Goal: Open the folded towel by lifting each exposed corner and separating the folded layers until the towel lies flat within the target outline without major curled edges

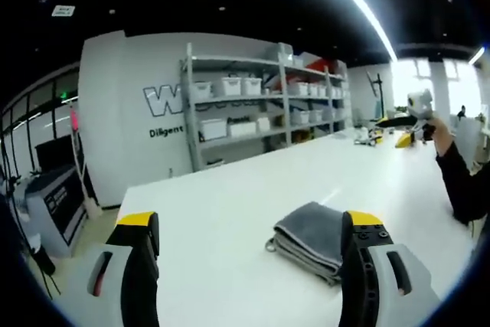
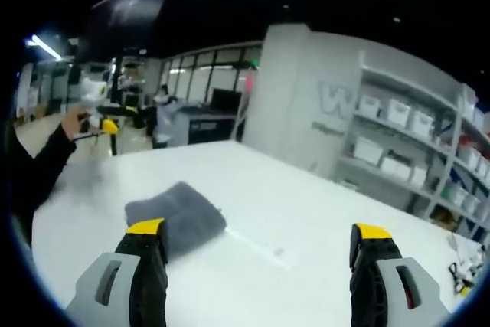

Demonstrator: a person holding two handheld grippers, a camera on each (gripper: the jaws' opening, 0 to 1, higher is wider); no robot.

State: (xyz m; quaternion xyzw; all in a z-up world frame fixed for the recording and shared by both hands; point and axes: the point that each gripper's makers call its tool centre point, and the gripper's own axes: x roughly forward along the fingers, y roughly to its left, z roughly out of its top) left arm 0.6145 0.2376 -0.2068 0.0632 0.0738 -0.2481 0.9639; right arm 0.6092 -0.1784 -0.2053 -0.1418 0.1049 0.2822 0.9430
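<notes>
Towel (image 1: 310,237): grey, folded into a thick stack of several layers, lying on the white desk (image 1: 230,212). In the left gripper view, located at about 4 o'clock from centre, partly hidden behind the right-hand jaw. In the right gripper view, towel (image 2: 174,216) at about 8 o'clock, just above the left-hand jaw.

Left gripper (image 1: 249,246): jaws well apart, nothing between them, raised above the desk. Right gripper (image 2: 260,254): jaws likewise spread wide, empty, towel off to the side rather than between them. Other gripper (image 1: 409,124) also visible at 2 o'clock in the left gripper view, held in a hand (image 1: 438,129) with a dark sleeve.

Handling estimate:
- Soft, limp fabric; light; no stiffness to rely on. Expect sagging and draping once lifted.
- Not fragile; firm pinch acceptable.
- Plush surface likely to give good friction on the pads; smooth desk likely to let the whole stack slide if dragged sideways.

Recommended hold:
- Pinch the top layer only, at an exposed corner. Layer edges visible along the near side in the left gripper view.
- Avoid biting through all layers, otherwise the stack lifts as one piece.
- Pin the remaining stack with the second gripper while peeling.

Target outline: not discernible on the desk. Shelving (image 1: 260,105) with white bins behind, clear of the work area.
</notes>
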